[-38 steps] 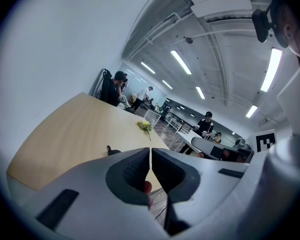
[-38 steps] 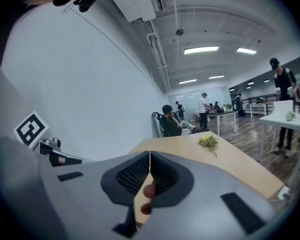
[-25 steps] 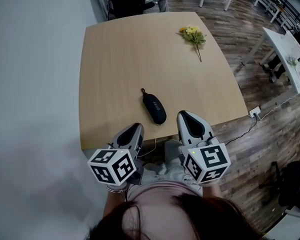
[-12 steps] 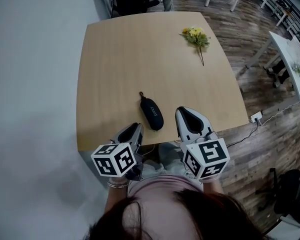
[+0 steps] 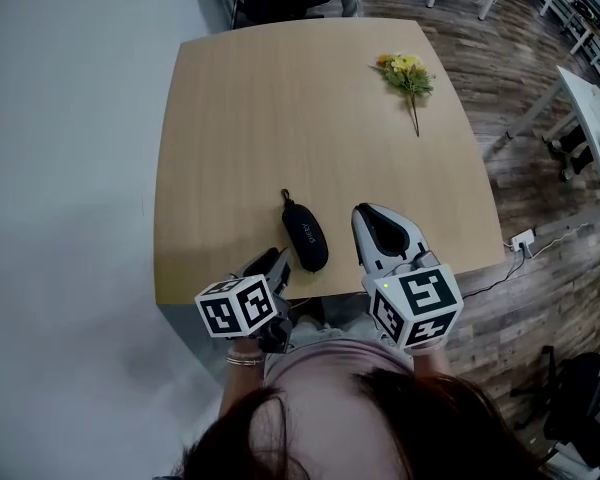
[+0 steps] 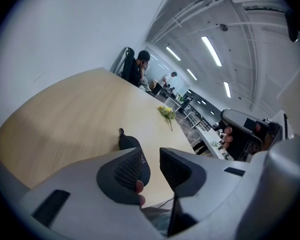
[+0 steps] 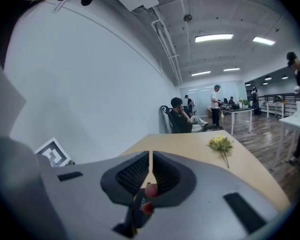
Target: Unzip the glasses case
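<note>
The black oval glasses case lies on the pale wooden table. The left gripper has just been opening a little and holds nothing. The right gripper is closed and empty.

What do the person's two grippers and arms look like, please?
The left gripper and right gripper are smooth light-grey shells tapering to two jaws lined with dark textured pads. Each carries a white cube with black square markers at the rear. The person wears a dusty-pink top and a thin bracelet on the left wrist.
</note>
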Tool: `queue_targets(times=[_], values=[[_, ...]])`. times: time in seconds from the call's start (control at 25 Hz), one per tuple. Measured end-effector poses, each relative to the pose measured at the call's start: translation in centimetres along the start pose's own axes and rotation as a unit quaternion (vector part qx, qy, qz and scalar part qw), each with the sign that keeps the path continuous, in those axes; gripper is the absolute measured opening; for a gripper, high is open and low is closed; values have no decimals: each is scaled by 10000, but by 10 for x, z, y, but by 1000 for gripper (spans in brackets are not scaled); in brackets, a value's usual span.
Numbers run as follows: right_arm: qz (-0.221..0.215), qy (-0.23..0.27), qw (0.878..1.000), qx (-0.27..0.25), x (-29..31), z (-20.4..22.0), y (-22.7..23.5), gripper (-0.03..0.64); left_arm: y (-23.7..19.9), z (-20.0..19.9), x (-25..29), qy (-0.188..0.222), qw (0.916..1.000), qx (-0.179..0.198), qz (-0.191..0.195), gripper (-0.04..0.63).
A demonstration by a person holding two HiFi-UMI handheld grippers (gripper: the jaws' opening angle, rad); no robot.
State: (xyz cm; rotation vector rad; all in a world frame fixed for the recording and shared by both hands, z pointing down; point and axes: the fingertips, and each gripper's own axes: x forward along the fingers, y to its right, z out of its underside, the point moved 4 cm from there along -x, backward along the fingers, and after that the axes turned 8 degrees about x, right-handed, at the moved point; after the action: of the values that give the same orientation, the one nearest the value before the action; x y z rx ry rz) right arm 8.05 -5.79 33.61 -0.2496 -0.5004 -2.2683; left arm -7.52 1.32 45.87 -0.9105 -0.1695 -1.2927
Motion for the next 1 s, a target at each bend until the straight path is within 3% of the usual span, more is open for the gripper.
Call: queue_targets(times=[0.68,1.0], values=[[-194,-177,9997,-7,36,-8,35,48,-32,32,75,-880,9943,-600,-101,199],[-135,-181,9997,85,45,-10,49,48,-39,43,102,-1204,9879,-973,87,233]])
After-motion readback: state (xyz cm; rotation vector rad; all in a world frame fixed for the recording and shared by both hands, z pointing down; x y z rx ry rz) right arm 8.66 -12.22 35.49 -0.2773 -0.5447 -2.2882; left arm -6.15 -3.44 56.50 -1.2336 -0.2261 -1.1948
